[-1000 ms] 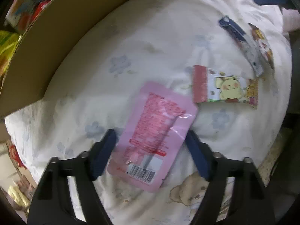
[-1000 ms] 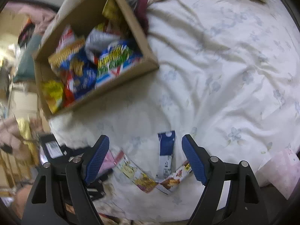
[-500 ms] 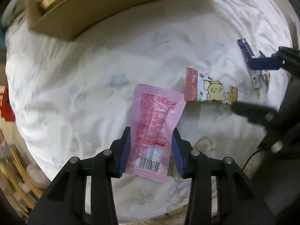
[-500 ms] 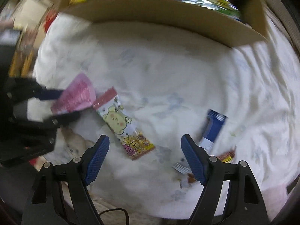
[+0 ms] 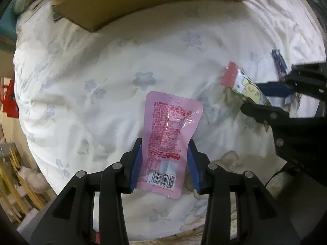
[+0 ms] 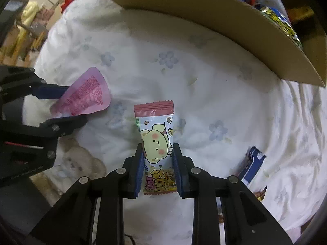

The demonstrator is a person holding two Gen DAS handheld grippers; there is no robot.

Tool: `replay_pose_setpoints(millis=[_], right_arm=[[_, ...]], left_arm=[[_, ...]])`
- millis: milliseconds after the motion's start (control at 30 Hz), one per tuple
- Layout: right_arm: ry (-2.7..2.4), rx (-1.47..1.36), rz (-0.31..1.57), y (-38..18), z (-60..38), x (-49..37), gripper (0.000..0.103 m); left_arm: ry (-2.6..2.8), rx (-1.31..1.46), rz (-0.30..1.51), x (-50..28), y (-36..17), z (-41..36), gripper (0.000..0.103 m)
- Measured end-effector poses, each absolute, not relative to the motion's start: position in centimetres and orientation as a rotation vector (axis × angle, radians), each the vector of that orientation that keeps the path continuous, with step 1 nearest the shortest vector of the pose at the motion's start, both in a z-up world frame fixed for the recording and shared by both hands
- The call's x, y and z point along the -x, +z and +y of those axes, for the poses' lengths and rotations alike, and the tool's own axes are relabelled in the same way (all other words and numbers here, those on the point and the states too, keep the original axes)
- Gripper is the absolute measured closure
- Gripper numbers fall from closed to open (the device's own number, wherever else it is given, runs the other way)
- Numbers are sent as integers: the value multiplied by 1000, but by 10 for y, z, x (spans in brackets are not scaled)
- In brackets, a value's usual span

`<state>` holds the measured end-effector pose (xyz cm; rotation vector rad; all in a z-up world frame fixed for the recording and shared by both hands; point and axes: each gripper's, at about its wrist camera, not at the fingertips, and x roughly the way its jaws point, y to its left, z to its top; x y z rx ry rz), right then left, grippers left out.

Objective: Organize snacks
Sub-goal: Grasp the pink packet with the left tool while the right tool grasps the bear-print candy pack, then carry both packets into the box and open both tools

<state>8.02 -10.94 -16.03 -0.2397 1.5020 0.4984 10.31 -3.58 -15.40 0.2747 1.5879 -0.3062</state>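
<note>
My left gripper (image 5: 163,164) is shut on a pink snack pouch (image 5: 169,134) with a barcode, held over the white bedsheet; the pouch also shows in the right wrist view (image 6: 83,100). My right gripper (image 6: 157,168) is shut on a snack bar wrapper with a yellow cartoon bear and a red end (image 6: 156,140); it also shows in the left wrist view (image 5: 241,83). A cardboard box (image 6: 235,26) of snacks lies beyond both grippers, also in the left wrist view (image 5: 126,6).
A blue wrapped bar (image 6: 252,163) and a brown-printed packet (image 6: 259,195) lie on the sheet to the right of my right gripper. The bed edge and floor clutter (image 5: 18,173) are at the left. The sheet (image 5: 81,81) is soft and wrinkled.
My left gripper closed on the pink pouch and raised it. My right gripper swung down to the bear wrapper and closed on it.
</note>
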Motion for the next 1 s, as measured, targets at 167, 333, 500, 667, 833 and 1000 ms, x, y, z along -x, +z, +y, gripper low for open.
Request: replay_pose_setpoints(millis=[167, 333, 500, 667, 833, 1000], right_arm=[[483, 93, 1406, -119, -132, -75, 76], [445, -58, 1301, -80, -162, -87, 76], [383, -202, 1183, -45, -191, -114, 76], [319, -268, 1096, -20, -222, -158, 76], [293, -313, 1058, -15, -235, -214, 76], [291, -340, 1048, -24, -244, -240, 76]], left_arm=[[-278, -169, 1461, -100, -112, -15, 67], [-247, -112, 1281, -106, -57, -3, 67], [-190, -30, 1156, -138, -19, 2, 67], [-125, 33, 1051, -184, 15, -10, 67], [-88, 30, 1019, -229, 13, -28, 67], [-79, 6, 1032, -254, 1, -46, 67]])
